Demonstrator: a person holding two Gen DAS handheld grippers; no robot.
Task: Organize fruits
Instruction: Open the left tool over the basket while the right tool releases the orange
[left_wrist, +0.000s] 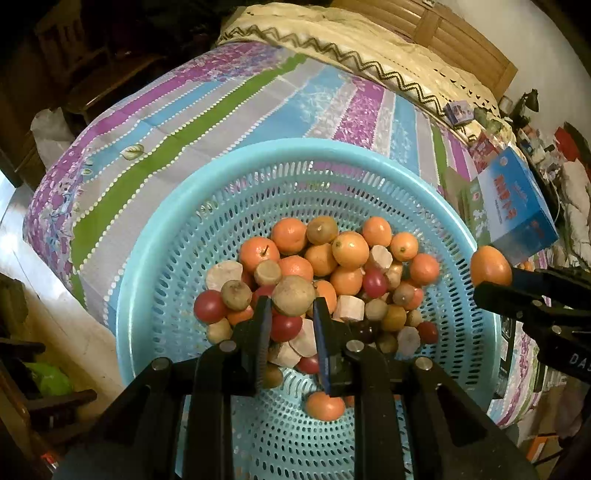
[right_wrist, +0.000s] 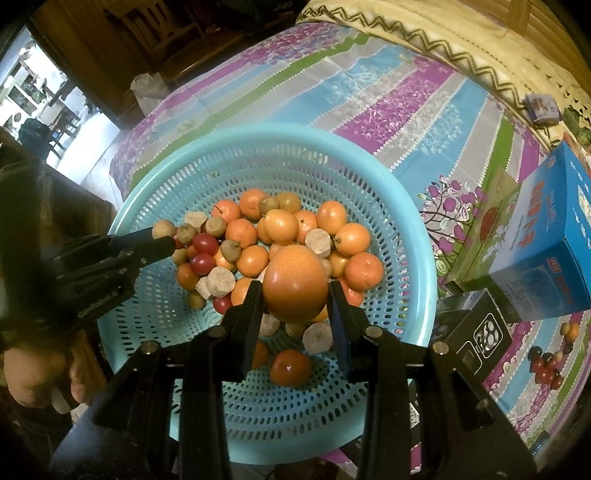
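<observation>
Two grips at once: my left gripper (left_wrist: 291, 314) pinches a small brown fruit (left_wrist: 293, 295) low over the heap in the blue basket (left_wrist: 155, 236), while my right gripper (right_wrist: 295, 295) clamps an orange (right_wrist: 295, 284) above it. I judge both lifted clear so I can sort them apart

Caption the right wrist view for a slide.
Right gripper holds an orange above the blue basket of mixed fruit.
</observation>
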